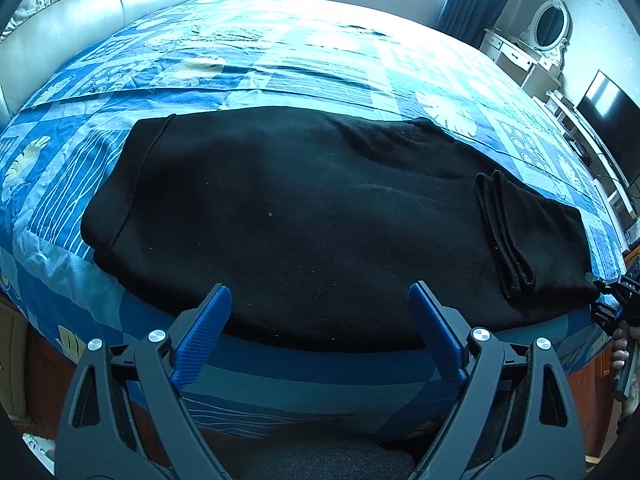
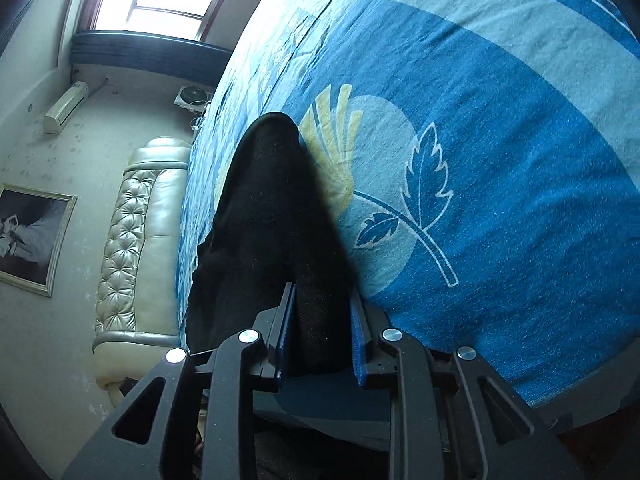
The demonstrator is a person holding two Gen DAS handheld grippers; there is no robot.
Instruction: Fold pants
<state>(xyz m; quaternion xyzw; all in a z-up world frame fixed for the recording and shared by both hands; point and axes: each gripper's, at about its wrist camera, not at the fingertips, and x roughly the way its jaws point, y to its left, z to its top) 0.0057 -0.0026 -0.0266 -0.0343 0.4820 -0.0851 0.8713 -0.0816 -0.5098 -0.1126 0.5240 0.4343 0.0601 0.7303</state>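
Observation:
Black pants (image 1: 300, 208) lie folded lengthwise across the near side of the bed, waistband at the left and the cuffs (image 1: 504, 232) doubled back at the right. My left gripper (image 1: 320, 300) hangs open over the pants' near edge, with nothing between its blue pads. My right gripper (image 1: 612, 300) is at the pants' right end, held by a hand (image 1: 622, 352). In the right wrist view the right gripper (image 2: 322, 300) is shut on a thick bunch of the black pants (image 2: 264, 200), which stretch away from the pads over the sheet.
The bed is covered by a blue patterned sheet (image 1: 280, 60) (image 2: 500, 160), with a padded headboard (image 1: 80, 12) (image 2: 136, 232) at its left end. A white dressing table with an oval mirror (image 1: 548, 28) and a TV (image 1: 608, 108) stand along the right wall.

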